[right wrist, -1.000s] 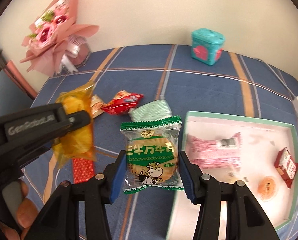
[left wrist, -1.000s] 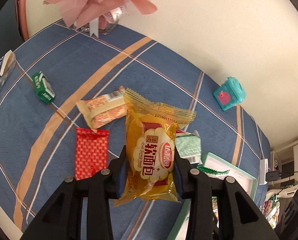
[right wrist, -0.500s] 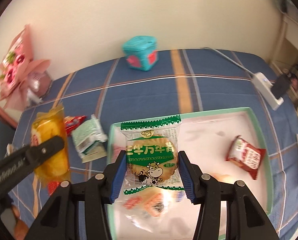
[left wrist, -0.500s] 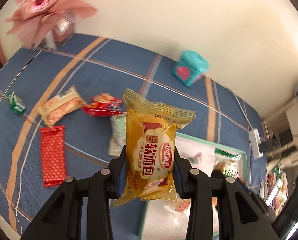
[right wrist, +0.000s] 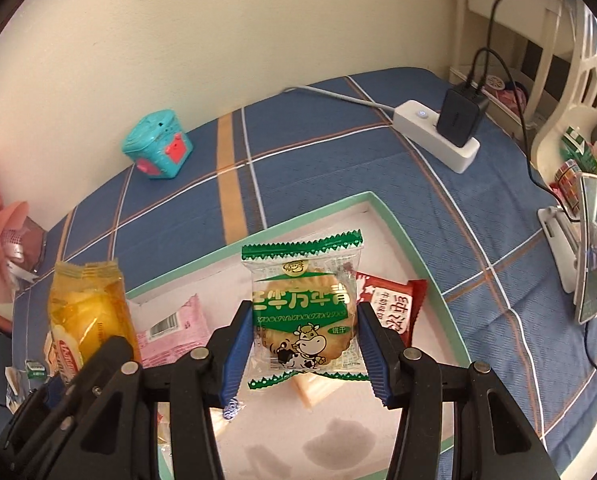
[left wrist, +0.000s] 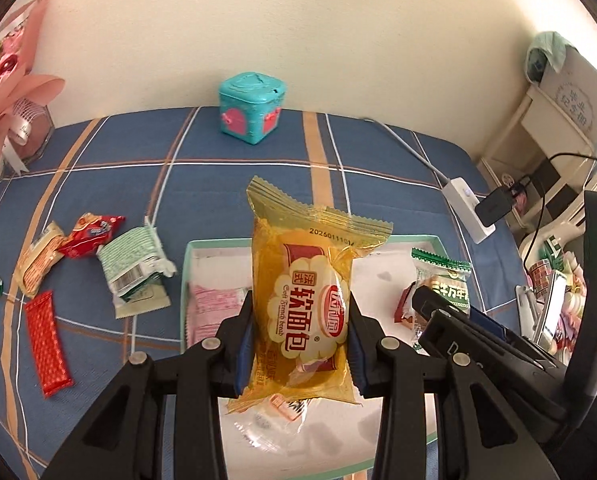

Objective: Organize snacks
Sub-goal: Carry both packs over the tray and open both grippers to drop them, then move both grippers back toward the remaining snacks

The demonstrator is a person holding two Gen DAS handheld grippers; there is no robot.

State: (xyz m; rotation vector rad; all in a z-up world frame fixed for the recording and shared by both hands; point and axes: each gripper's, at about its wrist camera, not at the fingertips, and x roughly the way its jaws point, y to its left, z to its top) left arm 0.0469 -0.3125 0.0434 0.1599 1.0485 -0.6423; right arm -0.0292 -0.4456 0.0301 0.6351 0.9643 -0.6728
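A teal box point(left wrist: 252, 107) sits by the wall, a white power strip point(right wrist: 436, 135) well apart.

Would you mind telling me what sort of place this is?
Probably a lived-in room at home: a plaid tablecloth against a plain wall, a pink bouquet, and a power strip with a charger plugged in.

The tray point(right wrist: 402, 236) floor is bare at its near middle; a pink pack point(right wrist: 174, 328) lies left, a red pack point(right wrist: 394, 308) right. Beyond the far rim, tabletop point(right wrist: 318, 160) lies bare between teal box point(right wrist: 158, 144) and power strip point(right wrist: 434, 136)
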